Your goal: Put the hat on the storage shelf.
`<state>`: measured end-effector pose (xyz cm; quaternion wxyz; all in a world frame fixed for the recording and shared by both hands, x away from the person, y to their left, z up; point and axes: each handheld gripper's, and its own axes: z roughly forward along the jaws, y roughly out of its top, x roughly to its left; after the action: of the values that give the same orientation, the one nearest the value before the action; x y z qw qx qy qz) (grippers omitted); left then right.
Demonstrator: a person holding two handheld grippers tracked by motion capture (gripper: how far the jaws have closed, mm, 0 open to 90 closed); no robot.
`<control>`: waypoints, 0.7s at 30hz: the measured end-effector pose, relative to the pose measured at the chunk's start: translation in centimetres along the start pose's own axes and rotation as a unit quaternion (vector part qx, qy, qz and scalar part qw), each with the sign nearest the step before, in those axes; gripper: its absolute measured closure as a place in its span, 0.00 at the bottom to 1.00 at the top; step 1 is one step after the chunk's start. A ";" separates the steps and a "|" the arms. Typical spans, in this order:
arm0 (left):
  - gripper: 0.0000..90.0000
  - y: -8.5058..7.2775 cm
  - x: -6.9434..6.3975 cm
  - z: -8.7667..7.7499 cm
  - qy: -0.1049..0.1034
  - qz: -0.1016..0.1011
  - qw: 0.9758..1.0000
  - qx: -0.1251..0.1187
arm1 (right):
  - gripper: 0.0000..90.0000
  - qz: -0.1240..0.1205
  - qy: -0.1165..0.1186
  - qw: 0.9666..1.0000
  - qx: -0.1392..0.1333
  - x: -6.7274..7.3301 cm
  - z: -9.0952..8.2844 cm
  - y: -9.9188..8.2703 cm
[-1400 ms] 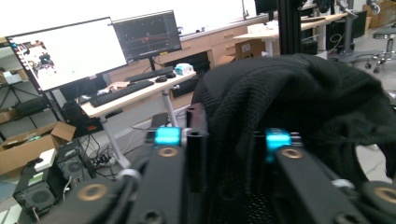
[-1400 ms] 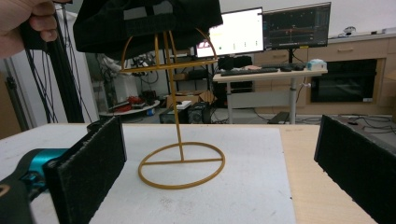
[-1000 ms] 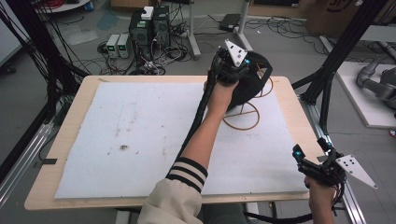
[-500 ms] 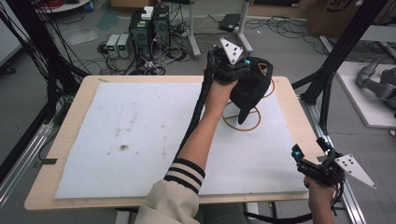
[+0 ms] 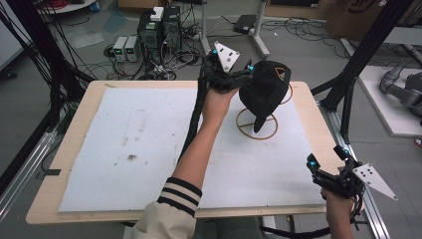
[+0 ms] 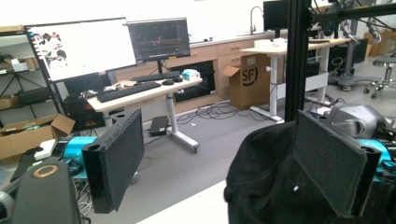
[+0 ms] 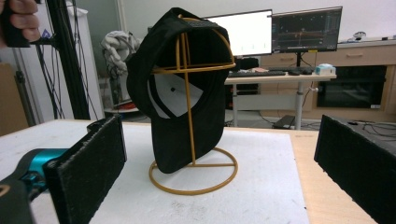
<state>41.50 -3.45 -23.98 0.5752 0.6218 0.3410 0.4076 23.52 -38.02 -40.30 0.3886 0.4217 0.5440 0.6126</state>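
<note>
From the high view, the person is reaching the left gripper (image 5: 238, 75) out over the far side of the table (image 5: 99, 94), right beside a black cap (image 5: 263, 89) that is hanging on a gold wire stand (image 5: 256, 127). The stand's ring base is sitting on the white mat (image 5: 149, 149), toward the far right of it. The gripper is hovering at the cap's crown, its grey three-cornered plate tilting upward. The right gripper (image 5: 328, 164) is waiting well apart at the near right corner of the table, held in the person's right hand (image 5: 338, 209), its jaws standing apart with nothing between them. A striped sleeve cuff (image 5: 181, 196) is showing on the left forearm.

In the left gripper view, the two black jaws are standing wide — open and not pinching anything. The cap (image 6: 275, 182) is lying low on the right, partly behind the right-hand jaw; I cannot tell whether that jaw is touching the fabric. Monitors (image 6: 107, 44) and a desk are sitting in the room beyond.

In the right gripper view, the jaws are again spreading wide and empty, framing the stand (image 7: 191, 140) farther off. The cap (image 7: 173, 93) is draping over the wire dome with its white inner lining showing — the brim is pointing down toward the ring base.
</note>
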 end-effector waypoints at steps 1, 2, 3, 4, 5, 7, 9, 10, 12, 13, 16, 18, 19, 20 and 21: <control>0.20 -0.1 0.1 -0.2 0.001 -0.001 1.000 -0.001 | 0.02 0.002 0.001 1.000 0.004 0.1 0.0 0.0; 0.20 -0.3 0.5 -0.6 0.003 -0.001 1.000 -0.002 | 0.02 0.001 0.001 1.000 0.002 0.2 0.1 0.0; 0.20 -0.4 0.7 -0.9 0.004 -0.001 1.000 -0.003 | 0.02 -0.002 0.001 1.000 0.003 0.2 0.2 0.0; 0.20 -0.6 1.0 -1.3 0.007 -0.002 1.000 -0.004 | 0.02 0.000 0.001 1.000 0.004 0.3 0.2 0.0; 0.20 -0.7 1.3 -1.6 0.008 -0.001 1.000 -0.005 | 0.02 -0.004 0.001 1.000 0.003 0.4 0.3 0.0; 0.20 -1.0 1.9 -2.3 0.013 -0.001 1.000 -0.006 | 0.02 -0.003 0.002 1.000 0.005 0.5 0.4 0.1; 0.20 -1.3 2.6 -3.0 0.018 -0.001 1.000 -0.007 | 0.02 -0.005 0.001 1.000 0.005 0.6 0.4 0.1; 0.20 -1.4 2.9 -3.4 0.020 -0.003 1.000 -0.007 | 0.02 -0.006 0.001 1.000 0.003 0.6 0.5 0.1; 0.20 -1.6 3.6 -4.1 0.026 -0.004 1.000 -0.008 | 0.02 -0.004 0.001 1.000 0.004 0.8 0.6 0.2; 0.20 -1.8 4.0 -4.5 0.027 -0.006 1.000 -0.009 | 0.02 -0.005 0.002 1.000 0.005 0.9 0.7 0.2; 0.20 -2.1 4.9 -5.7 0.031 -0.009 0.999 -0.014 | 0.02 -0.007 0.003 1.000 0.007 1.1 0.9 0.2; 0.20 -2.3 5.6 -6.6 0.035 -0.008 0.999 -0.017 | 0.02 -0.009 0.004 1.000 0.008 1.1 1.0 0.2; 0.20 -2.4 5.9 -7.0 0.038 -0.009 0.999 -0.017 | 0.02 -0.009 0.004 1.000 0.009 1.2 1.1 0.2; 0.20 -2.6 6.2 -7.4 0.040 -0.009 0.999 -0.019 | 0.02 -0.010 0.005 1.000 0.009 1.2 1.1 0.2; 0.20 -2.7 6.5 -7.7 0.043 -0.008 0.999 -0.018 | 0.02 -0.009 0.006 1.000 0.011 1.3 1.2 0.2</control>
<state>37.52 6.02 -25.87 0.5747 0.5905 0.3624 0.4355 24.18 -36.43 -39.94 0.3864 0.4174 0.5565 0.6057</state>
